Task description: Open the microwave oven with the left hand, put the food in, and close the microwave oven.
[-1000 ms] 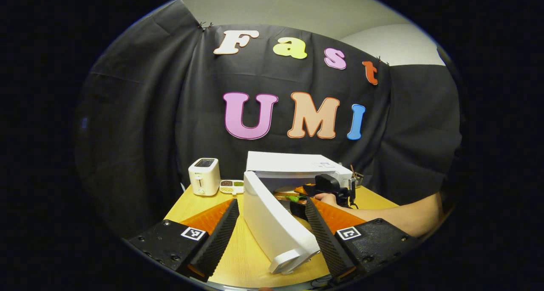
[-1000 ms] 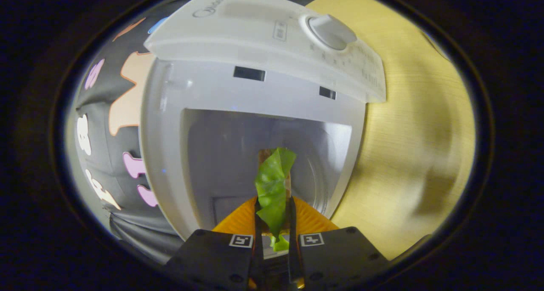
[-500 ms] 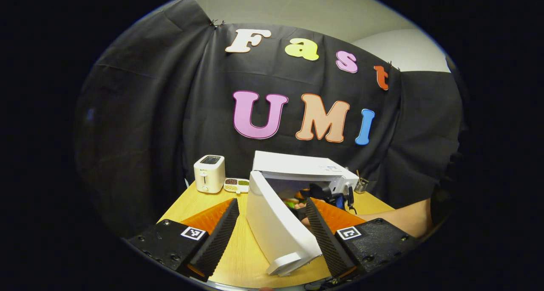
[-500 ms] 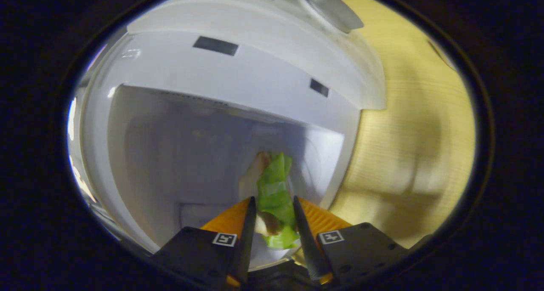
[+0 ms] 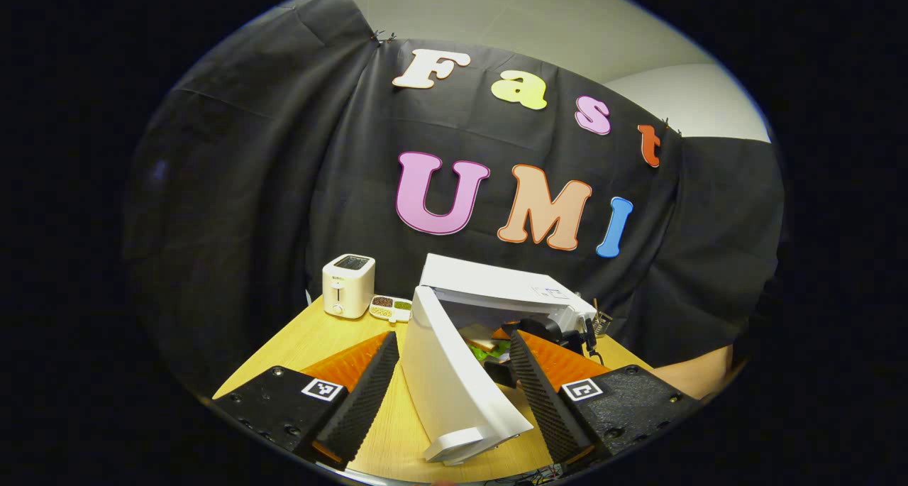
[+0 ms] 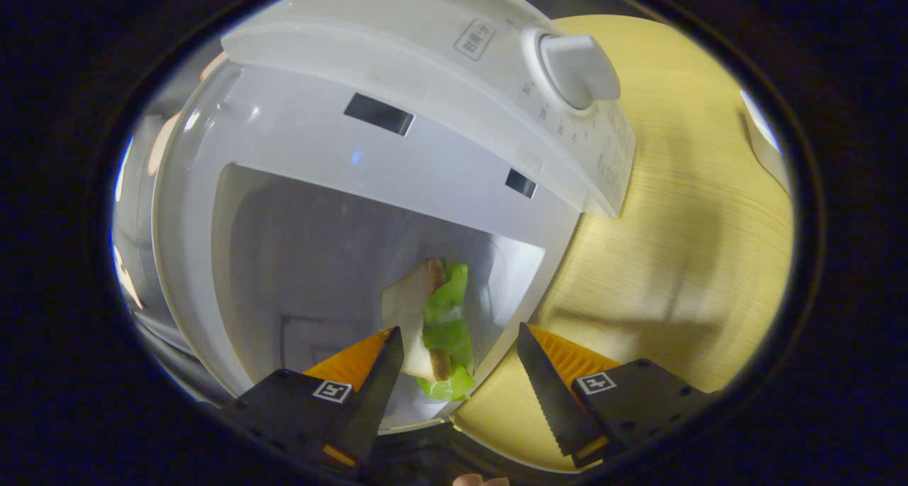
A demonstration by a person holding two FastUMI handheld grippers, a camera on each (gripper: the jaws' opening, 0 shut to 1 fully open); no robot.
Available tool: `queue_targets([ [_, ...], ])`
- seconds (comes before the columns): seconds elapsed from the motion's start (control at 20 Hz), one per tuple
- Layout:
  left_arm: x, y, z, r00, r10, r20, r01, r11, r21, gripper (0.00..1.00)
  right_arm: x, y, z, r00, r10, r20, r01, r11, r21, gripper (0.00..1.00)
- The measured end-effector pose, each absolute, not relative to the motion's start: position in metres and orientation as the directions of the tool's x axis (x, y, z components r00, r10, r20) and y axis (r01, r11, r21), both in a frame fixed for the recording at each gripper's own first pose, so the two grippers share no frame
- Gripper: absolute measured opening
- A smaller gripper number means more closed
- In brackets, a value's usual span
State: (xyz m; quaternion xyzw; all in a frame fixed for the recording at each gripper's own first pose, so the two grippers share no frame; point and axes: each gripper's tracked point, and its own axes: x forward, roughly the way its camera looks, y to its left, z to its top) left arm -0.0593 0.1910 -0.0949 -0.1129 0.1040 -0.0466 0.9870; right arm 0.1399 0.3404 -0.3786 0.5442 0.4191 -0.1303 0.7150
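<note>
The white microwave [image 5: 496, 284] stands on the wooden table [image 5: 305, 340] with its door [image 5: 454, 387] swung wide open. My left gripper [image 5: 452, 337] is open, and the door's free edge stands between its fingers without being pinched. The food, a sandwich [image 6: 433, 316] with bread and green lettuce, lies on the floor of the microwave's cavity [image 6: 312, 259]. My right gripper [image 6: 457, 333] is open just at the cavity mouth, its fingers on either side of the sandwich and apart from it. In the left gripper view the sandwich [image 5: 482, 345] and the right gripper [image 5: 543, 328] sit at the oven opening.
A white toaster [image 5: 347, 285] and a small divided dish [image 5: 389, 307] stand at the back left of the table. A wire holder [image 5: 601, 319] sits behind the oven's right side. The control panel with a round knob [image 6: 578, 71] borders the cavity. A person's forearm [image 5: 699, 376] reaches in from the right.
My right gripper has opened and let go of the sandwich, which now rests in the cavity, and it has drawn back a little. The left gripper has shifted only slightly.
</note>
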Motion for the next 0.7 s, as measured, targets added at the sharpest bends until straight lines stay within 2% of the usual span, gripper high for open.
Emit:
queue_targets([
  [0.25,-0.057,0.196,-0.090,0.977,-0.092,-0.190,0.054,0.979,-0.196,0.96,0.096,0.327,-0.342,0.630,0.341,-0.698,0.494,0.517,0.699,0.88],
  [0.45,-0.059,0.210,-0.098,0.976,-0.041,-0.212,0.006,0.986,-0.166,0.94,0.073,0.275,-0.315,0.703,0.313,-0.639,0.315,0.669,0.674,0.88],
  [0.5,-0.059,0.213,-0.100,0.974,-0.030,-0.223,-0.005,0.988,-0.154,0.96,0.070,0.257,-0.304,0.733,0.293,-0.614,0.259,0.714,0.651,0.88],
  [0.65,-0.059,0.217,-0.101,0.969,-0.006,-0.248,-0.023,0.993,-0.114,0.94,0.051,0.216,-0.266,0.786,0.285,-0.549,0.109,0.810,0.576,0.88],
  [0.7,-0.058,0.219,-0.100,0.968,0.006,-0.251,-0.031,0.995,-0.095,0.99,0.045,0.202,-0.253,0.803,0.280,-0.526,0.059,0.841,0.538,0.87],
])
